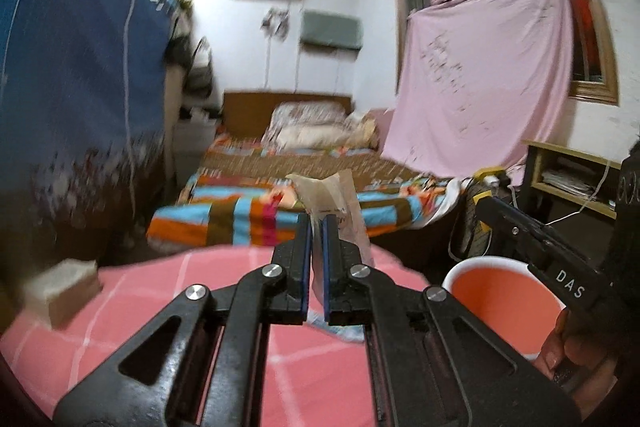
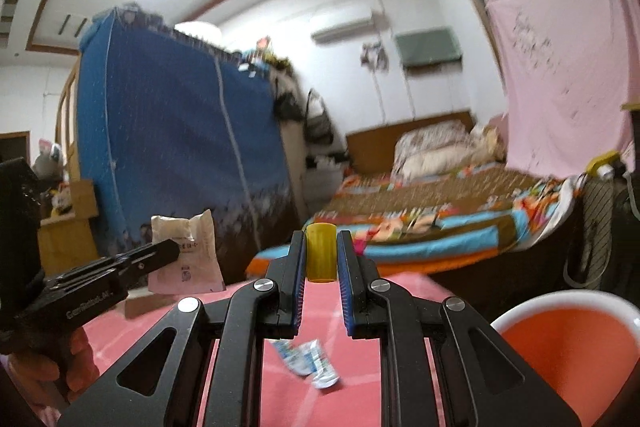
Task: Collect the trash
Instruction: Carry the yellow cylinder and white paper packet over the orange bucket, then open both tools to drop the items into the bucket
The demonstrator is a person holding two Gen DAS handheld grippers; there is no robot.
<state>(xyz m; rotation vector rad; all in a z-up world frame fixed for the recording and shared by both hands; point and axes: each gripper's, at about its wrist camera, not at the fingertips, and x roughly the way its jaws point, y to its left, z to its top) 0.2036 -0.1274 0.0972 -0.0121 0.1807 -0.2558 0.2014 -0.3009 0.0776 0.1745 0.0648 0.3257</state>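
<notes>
My left gripper (image 1: 318, 223) is shut on a pale paper packet (image 1: 340, 203), held upright above the pink checked table (image 1: 120, 311). In the right wrist view the same packet (image 2: 188, 247) hangs from the left gripper (image 2: 170, 247). My right gripper (image 2: 320, 243) is shut on a small yellow bottle (image 2: 320, 257) held upright between the pads. A crumpled blue-and-white wrapper (image 2: 308, 361) lies on the table (image 2: 340, 403) below the right gripper. An orange bin with a white rim (image 2: 568, 347) stands at the right; it also shows in the left wrist view (image 1: 496, 291).
A beige box (image 1: 60, 291) sits at the table's left edge. Beyond the table is a bed with a striped cover (image 1: 280, 211), a blue fabric wardrobe (image 2: 180, 147), and a desk shelf (image 1: 568, 175) at right. The other gripper's body (image 1: 552, 259) crosses above the bin.
</notes>
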